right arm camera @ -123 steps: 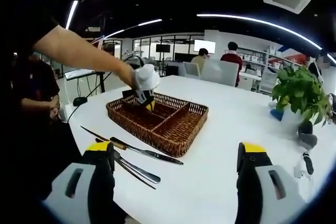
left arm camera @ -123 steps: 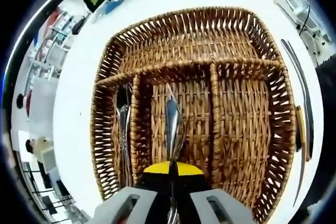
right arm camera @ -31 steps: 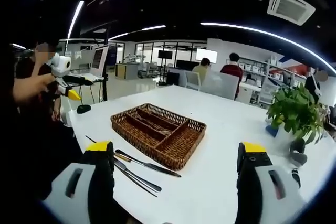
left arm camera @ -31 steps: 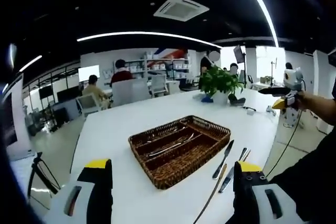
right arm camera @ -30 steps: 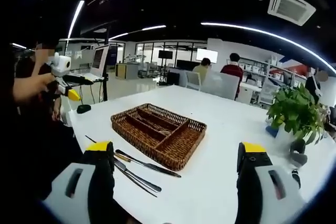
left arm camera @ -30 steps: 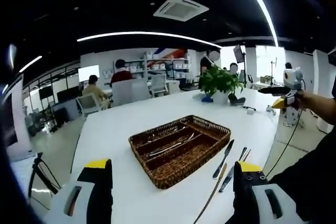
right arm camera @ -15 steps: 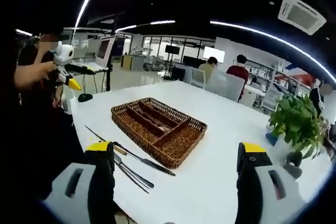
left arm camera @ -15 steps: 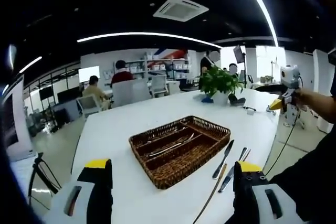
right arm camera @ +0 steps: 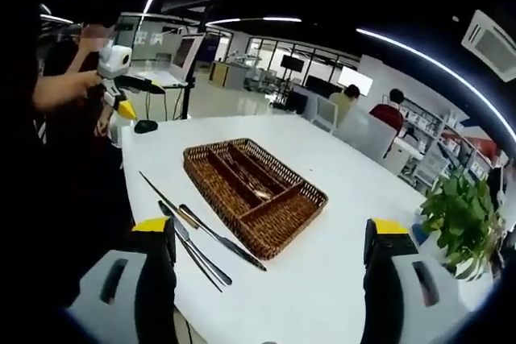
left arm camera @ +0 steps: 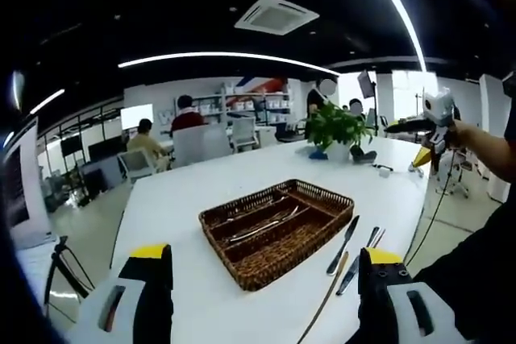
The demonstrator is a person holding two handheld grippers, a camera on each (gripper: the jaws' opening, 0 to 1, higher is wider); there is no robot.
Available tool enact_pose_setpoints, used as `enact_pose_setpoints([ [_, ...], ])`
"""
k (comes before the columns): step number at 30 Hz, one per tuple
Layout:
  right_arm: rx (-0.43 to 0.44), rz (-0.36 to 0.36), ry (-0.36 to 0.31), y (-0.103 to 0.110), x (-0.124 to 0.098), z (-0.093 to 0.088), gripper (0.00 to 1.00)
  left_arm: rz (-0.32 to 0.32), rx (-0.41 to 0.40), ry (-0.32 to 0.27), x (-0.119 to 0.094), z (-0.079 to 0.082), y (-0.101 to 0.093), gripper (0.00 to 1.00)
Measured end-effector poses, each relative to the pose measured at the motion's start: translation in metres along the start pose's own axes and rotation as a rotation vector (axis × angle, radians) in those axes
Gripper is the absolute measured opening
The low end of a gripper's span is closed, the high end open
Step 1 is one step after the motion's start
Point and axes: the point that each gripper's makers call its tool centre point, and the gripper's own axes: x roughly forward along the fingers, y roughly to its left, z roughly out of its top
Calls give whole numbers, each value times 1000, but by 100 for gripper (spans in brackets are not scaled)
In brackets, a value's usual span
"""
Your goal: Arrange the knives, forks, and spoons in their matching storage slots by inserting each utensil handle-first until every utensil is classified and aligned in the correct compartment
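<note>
A brown wicker basket (left arm camera: 242, 257) with long slots sits mid-table, also in the right gripper view (right arm camera: 284, 227). Silver utensils (left arm camera: 260, 225) lie in its far and middle slots. On the white table beside it lie a knife (left arm camera: 345, 242), a second utensil (left arm camera: 359, 261) and a long thin piece (left arm camera: 321, 304); the right gripper view has them as a knife (right arm camera: 222, 239), a utensil (right arm camera: 196, 254) and a thin piece (right arm camera: 161, 192). My left gripper (left arm camera: 264, 254) is open and empty, back from the basket. My right gripper (right arm camera: 272, 227) is open and empty too. Each shows raised in the other's view: (left arm camera: 426, 128), (right arm camera: 121, 80).
A potted plant (left arm camera: 334, 125) stands on the table's far end, at the right edge in the right gripper view (right arm camera: 463, 213). Seated people and office chairs (left arm camera: 189, 130) are beyond the table. The near table edge (right arm camera: 153, 223) runs close by the loose utensils.
Four seconds ago my left gripper was shut on a utensil over the basket's middle slot; now it is open, empty and drawn back. The right gripper has risen over the last half second.
</note>
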Motion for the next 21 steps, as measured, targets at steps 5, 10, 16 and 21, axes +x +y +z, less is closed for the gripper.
enact_pose_setpoints([
  [5,-31,9,-8,1,1,12,99,0,-8,0,-1,-2,1,100],
  [10,-54,13,-9,-2,3,20,99,9,-18,-4,-4,-2,4,100],
  [16,-83,36,16,0,10,18,99,-2,-20,-5,-5,-3,2,100],
  [21,-101,49,42,4,17,9,99,-12,-20,-3,-4,-4,0,100],
])
